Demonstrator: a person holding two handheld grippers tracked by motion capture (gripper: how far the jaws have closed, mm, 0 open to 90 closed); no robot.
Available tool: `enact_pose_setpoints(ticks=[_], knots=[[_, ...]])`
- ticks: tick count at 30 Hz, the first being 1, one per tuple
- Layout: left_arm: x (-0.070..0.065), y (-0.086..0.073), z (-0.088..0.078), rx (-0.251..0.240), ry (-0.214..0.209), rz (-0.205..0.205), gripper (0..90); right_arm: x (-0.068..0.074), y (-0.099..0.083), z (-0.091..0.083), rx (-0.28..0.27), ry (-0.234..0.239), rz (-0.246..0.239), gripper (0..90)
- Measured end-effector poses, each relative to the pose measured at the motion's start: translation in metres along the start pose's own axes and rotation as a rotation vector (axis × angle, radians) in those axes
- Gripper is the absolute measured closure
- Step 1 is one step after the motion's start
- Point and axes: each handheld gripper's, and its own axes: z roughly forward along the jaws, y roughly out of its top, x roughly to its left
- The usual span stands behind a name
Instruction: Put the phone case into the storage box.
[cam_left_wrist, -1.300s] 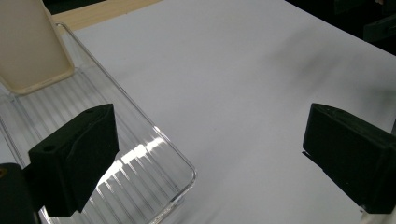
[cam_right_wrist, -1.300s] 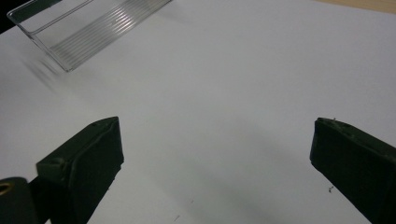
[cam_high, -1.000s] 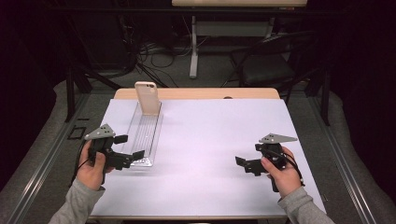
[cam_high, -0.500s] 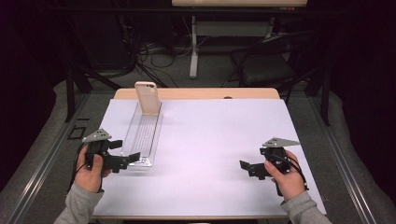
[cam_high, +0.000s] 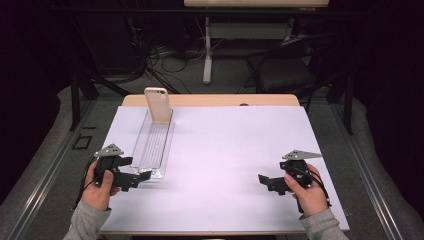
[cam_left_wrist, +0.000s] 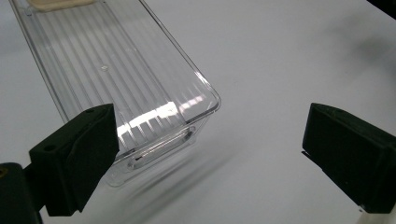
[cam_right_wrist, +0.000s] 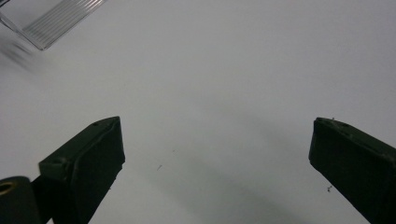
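Currently: clear tray lies at the table's left, phone propped at its far end. Left tool spread beside the near corner; right tool spread, well apart. I'd straddle the end wall squarely before pinching.

No readable text, labels or numbers.

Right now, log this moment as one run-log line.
left gripper: open, at near end of clear tray | right gripper: open, over bare table | phone: upright in tray's far end
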Motion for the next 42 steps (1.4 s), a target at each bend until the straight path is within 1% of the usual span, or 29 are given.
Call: enact_pose_setpoints(ticks=[2, 4, 6, 8, 10, 12, 16, 17, 19, 22, 23, 28, 30, 31, 32, 35, 36, 38, 39, 42], knots=[[-0.001, 0.0, 0.001, 0.001, -0.009, 0.001, 4.2, 0.001, -0.001, -0.001, 0.005, -0.001, -0.004, 3.0], [-0.002, -0.001, 0.001, -0.003, -0.013, 0.013, 4.2, 0.004, -0.001, -0.002, 0.007, -0.005, -0.02, 3.2], [-0.003, -0.001, 0.002, 0.006, -0.013, 0.028, 4.3, 0.006, -0.001, -0.004, 0.014, -0.008, -0.036, 3.2], [-0.005, -0.002, 0.003, 0.009, -0.027, 0.037, 4.3, 0.008, -0.001, -0.005, 0.013, -0.003, -0.048, 3.4], [-0.006, -0.003, 0.004, 0.015, -0.046, 0.044, 4.3, 0.01, -0.002, -0.006, 0.021, 0.013, -0.048, 3.8], [-0.007, -0.004, 0.006, 0.019, -0.048, 0.046, 4.3, 0.012, -0.004, -0.006, 0.031, 0.024, -0.057, 3.8], [-0.008, -0.006, 0.008, 0.025, -0.054, 0.046, 5.0, 0.013, -0.009, -0.003, 0.04, 0.023, -0.065, 4.5], [-0.008, -0.007, 0.007, 0.027, -0.053, 0.052, 5.2, 0.014, -0.01, -0.002, 0.043, 0.024, -0.059, 4.5], [-0.009, -0.008, 0.007, 0.022, -0.055, 0.045, 5.5, 0.014, -0.011, -0.001, 0.042, 0.028, -0.061, 4.6], [-0.011, -0.011, 0.007, 0.017, -0.06, 0.049, 5.5, 0.014, -0.012, 0.001, 0.038, 0.034, -0.066, 4.6], [-0.011, -0.011, 0.007, 0.013, -0.061, 0.058, 5.5, 0.015, -0.013, 0.002, 0.037, 0.034, -0.066, 4.6], [-0.017, -0.013, 0.01, 0.014, -0.084, 0.063, 5.8, 0.016, -0.017, 0.006, 0.037, 0.044, -0.061, 4.7], [-0.019, -0.013, 0.011, 0.015, -0.09, 0.077, 6.0, 0.018, -0.018, 0.008, 0.039, 0.045, -0.065, 4.7], [-0.019, -0.013, 0.012, 0.018, -0.093, 0.085, 6.2, 0.018, -0.018, 0.009, 0.04, 0.049, -0.07, 4.7], [-0.021, -0.013, 0.013, 0.02, -0.099, 0.083, 6.2, 0.02, -0.019, 0.01, 0.046, 0.052, -0.069, 4.7], [-0.023, -0.014, 0.017, 0.025, -0.11, 0.096, 6.2, 0.023, -0.02, 0.014, 0.05, 0.064, -0.092, 4.7], [-0.024, -0.014, 0.018, 0.03, -0.112, 0.099, 6.2, 0.024, -0.021, 0.014, 0.054, 0.07, -0.089, 4.7], [-0.025, -0.015, 0.02, 0.033, -0.116, 0.102, 6.2, 0.026, -0.022, 0.016, 0.055, 0.078, -0.098, 4.8], [-0.026, -0.015, 0.021, 0.036, -0.12, 0.112, 6.2, 0.027, -0.022, 0.017, 0.054, 0.079, -0.102, 4.8], [-0.028, -0.016, 0.024, 0.036, -0.139, 0.111, 7.2, 0.029, -0.022, 0.018, 0.057, 0.089, -0.104, 4.8]])
